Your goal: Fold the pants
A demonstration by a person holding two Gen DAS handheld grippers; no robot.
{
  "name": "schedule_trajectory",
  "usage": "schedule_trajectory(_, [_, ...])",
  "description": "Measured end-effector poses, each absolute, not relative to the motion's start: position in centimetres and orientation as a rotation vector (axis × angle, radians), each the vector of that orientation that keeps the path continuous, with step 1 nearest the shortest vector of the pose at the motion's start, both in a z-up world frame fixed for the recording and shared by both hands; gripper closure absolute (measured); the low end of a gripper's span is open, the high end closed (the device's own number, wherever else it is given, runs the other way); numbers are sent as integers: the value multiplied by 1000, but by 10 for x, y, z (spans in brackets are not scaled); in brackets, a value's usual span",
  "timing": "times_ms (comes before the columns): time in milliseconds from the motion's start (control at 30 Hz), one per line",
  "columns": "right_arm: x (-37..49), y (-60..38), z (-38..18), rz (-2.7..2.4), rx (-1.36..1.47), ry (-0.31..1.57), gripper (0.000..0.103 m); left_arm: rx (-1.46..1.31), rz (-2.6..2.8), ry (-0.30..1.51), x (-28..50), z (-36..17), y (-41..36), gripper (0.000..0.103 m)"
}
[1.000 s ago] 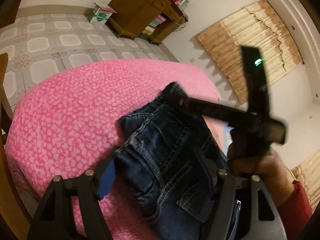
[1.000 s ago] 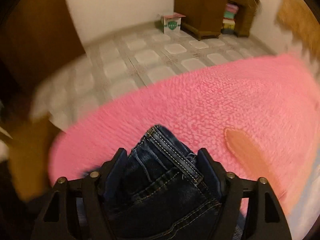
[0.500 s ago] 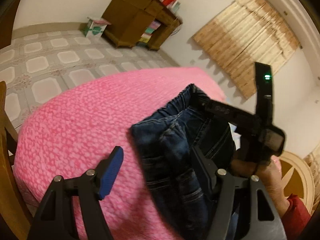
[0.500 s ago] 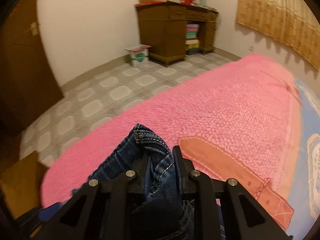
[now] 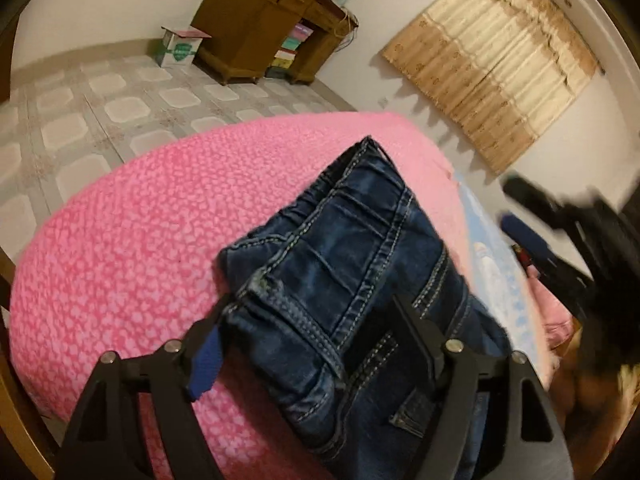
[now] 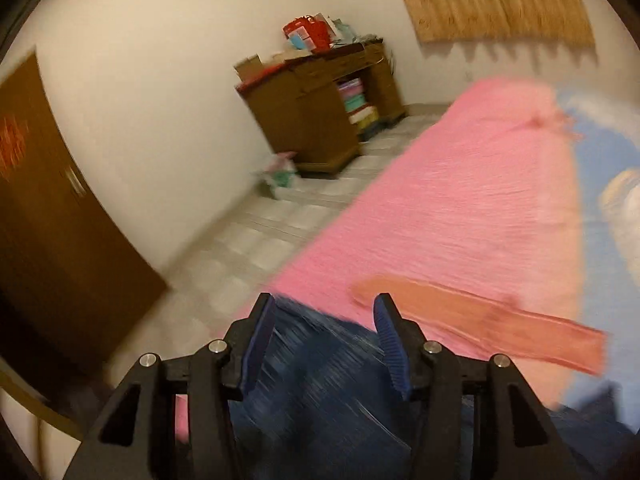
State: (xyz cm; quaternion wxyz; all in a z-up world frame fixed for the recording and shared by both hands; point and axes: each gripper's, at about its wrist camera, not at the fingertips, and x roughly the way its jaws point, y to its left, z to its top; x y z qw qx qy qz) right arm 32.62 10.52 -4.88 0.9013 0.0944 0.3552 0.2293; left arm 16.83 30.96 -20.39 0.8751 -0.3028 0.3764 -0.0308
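Left wrist view shows dark blue denim pants (image 5: 360, 280) lying as a thick, compact bundle on a pink blanket (image 5: 120, 248) spread over a bed, with the waistband and belt loops uppermost and stitched layers stacked beneath. Judging by that stack, the main folds look done, and what seems left is letting go and perhaps tidying the edges. Around the near end of the bundle sits the left gripper (image 5: 320, 344): its jaws have just been opening, the blue pad on one side shows a gap from the cloth, and the other finger is partly hidden by denim, so it looks released rather than clamped. It points steeply down at the bed. At the right edge of this view, blurred, the right gripper (image 5: 560, 240) is lifted clear of the pants. Right wrist view, smeared by motion, shows its jaws half apart, having just been opening, with nothing between the blue pads (image 6: 390, 352) and the denim below them.
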Motion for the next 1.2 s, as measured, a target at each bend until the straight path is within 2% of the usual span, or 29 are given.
schedule_trajectory(133, [284,114,-71,431,39,762,49,-619,-52,780,166,-203,307,25])
schedule_trajectory(267, [309,89,-128,350,154,990,50,-689,-86,784,160,-208,316,25])
schedule_trajectory(400, [329,83,-130,295,176,955,51,-736,-103,771,156,-208,320,24])
schedule_trajectory(500, [338,72,-135,279,298,964,50,-700,-104,777,164,-208,312,16])
schedule_trajectory(600, [331,77,-133,319,207,932,48,-660,-107,777,181,-206,302,0])
schedule_trajectory(800, [318,71,-130,369,308,921,47,-495,-12,769,187,-207,278,1])
schedule_trajectory(833, [314,67,-126,375,332,921,46,-485,-13,767,186,-206,278,2])
schedule_trajectory(900, [304,64,-117,373,344,917,46,-532,-14,759,183,-204,288,12])
schedule_trajectory(967, [283,55,-108,359,329,885,46,-625,-29,746,178,-204,304,40])
schedule_trajectory(1000, [268,49,-104,347,324,873,46,-659,-62,745,179,-205,308,46])
schedule_trajectory(1033, [257,43,-104,337,331,868,46,-678,-90,748,179,-205,309,59])
schedule_trajectory(1067, [244,36,-103,327,350,866,46,-688,-109,752,180,-205,309,66])
schedule_trajectory(1200, [188,5,-105,279,396,874,47,-677,-127,723,181,-193,297,70])
